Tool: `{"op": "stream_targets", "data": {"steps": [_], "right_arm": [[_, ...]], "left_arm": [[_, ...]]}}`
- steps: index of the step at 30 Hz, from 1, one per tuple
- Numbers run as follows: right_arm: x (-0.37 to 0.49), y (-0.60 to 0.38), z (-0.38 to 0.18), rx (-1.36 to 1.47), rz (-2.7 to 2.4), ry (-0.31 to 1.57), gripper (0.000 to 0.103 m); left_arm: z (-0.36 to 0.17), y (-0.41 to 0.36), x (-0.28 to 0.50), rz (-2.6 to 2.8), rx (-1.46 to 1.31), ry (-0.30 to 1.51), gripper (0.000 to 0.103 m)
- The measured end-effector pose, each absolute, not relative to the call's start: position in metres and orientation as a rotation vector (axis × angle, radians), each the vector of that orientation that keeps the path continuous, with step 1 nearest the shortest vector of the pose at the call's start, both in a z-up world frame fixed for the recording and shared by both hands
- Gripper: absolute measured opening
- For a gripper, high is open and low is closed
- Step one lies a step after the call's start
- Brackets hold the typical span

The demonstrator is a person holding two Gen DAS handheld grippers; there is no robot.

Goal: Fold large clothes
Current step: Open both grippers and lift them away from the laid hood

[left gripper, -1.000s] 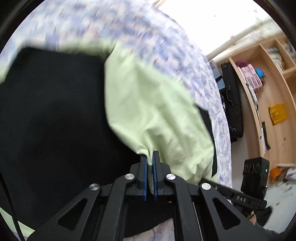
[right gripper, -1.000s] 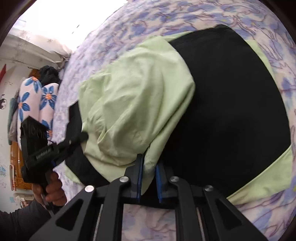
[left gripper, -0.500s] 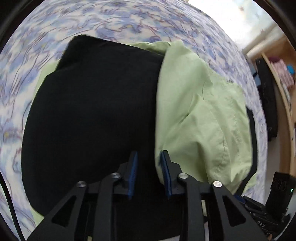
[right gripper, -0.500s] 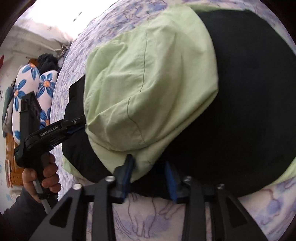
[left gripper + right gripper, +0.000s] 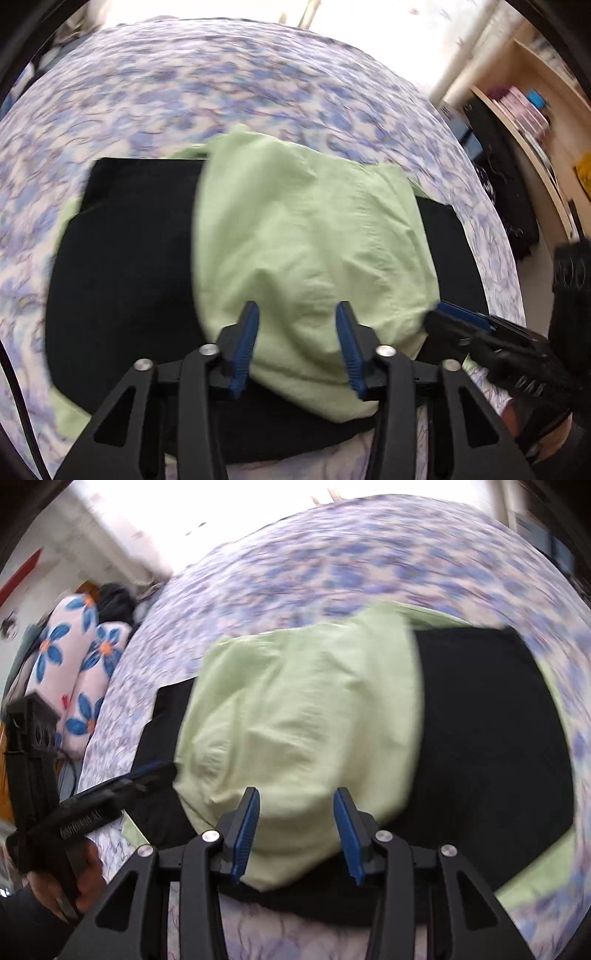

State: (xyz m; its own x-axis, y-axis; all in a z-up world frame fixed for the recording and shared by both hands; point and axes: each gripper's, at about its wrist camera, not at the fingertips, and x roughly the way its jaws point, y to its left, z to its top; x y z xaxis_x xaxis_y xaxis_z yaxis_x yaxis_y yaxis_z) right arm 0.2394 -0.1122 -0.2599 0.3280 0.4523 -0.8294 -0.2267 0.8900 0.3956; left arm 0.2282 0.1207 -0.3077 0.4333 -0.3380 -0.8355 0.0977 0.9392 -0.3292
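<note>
A large black and light-green garment (image 5: 306, 240) lies on the bed; its green part is folded over the middle of the black part (image 5: 122, 258). It also shows in the right wrist view (image 5: 303, 716). My left gripper (image 5: 297, 325) is open and empty, above the near edge of the green fold. My right gripper (image 5: 295, 805) is open and empty over the same green fold. Each gripper shows in the other's view, the right one (image 5: 458, 325) and the left one (image 5: 147, 771), both at the fold's side edge.
The bed has a blue and purple floral sheet (image 5: 221, 92). A flower-print pillow (image 5: 74, 653) lies at the left. Wooden shelves (image 5: 535, 110) and a dark bag (image 5: 506, 192) stand past the bed's right side.
Both grippers were shut on the green cloth a second ago, then opened and let it go. They have since drawn back and opened wider; the green fold now lies on the black part.
</note>
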Motion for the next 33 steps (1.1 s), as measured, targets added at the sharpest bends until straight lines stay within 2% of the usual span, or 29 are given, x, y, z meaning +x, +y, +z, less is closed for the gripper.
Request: {"op": "stream_targets", "data": {"steps": [3, 5, 7, 10, 14, 25, 33], "right_arm": [[0.253, -0.092, -0.28, 0.153, 0.481, 1.192, 0.026], [0.263, -0.094, -0.297, 0.076, 0.431, 1.222, 0.01], [0.269, -0.111, -0.31, -0.015, 0.323, 1.22, 0.0], [0.277, -0.146, -0.316, 0.082, 0.313, 1.233, 0.0], [0.275, -0.141, -0.309, -0.083, 0.241, 1.195, 0.0], [0.256, -0.136, -0.278, 0.187, 0.367, 1.185, 0.003], [0.233, -0.108, -0.319, 0.102, 0.401, 1.273, 0.003]], "left_arm": [[-0.32, 0.101, 0.244, -0.284, -0.279, 1.117, 0.031], [-0.333, 0.099, 0.248, -0.28, -0.307, 1.148, 0.031], [-0.345, 0.097, 0.249, -0.283, -0.336, 1.177, 0.031], [-0.355, 0.093, 0.247, -0.305, -0.314, 1.182, 0.031], [-0.362, 0.085, 0.249, -0.31, -0.259, 1.188, 0.032], [-0.337, 0.095, 0.222, -0.318, -0.329, 1.188, 0.034], [-0.355, 0.087, 0.209, -0.311, -0.237, 1.195, 0.036]]}}
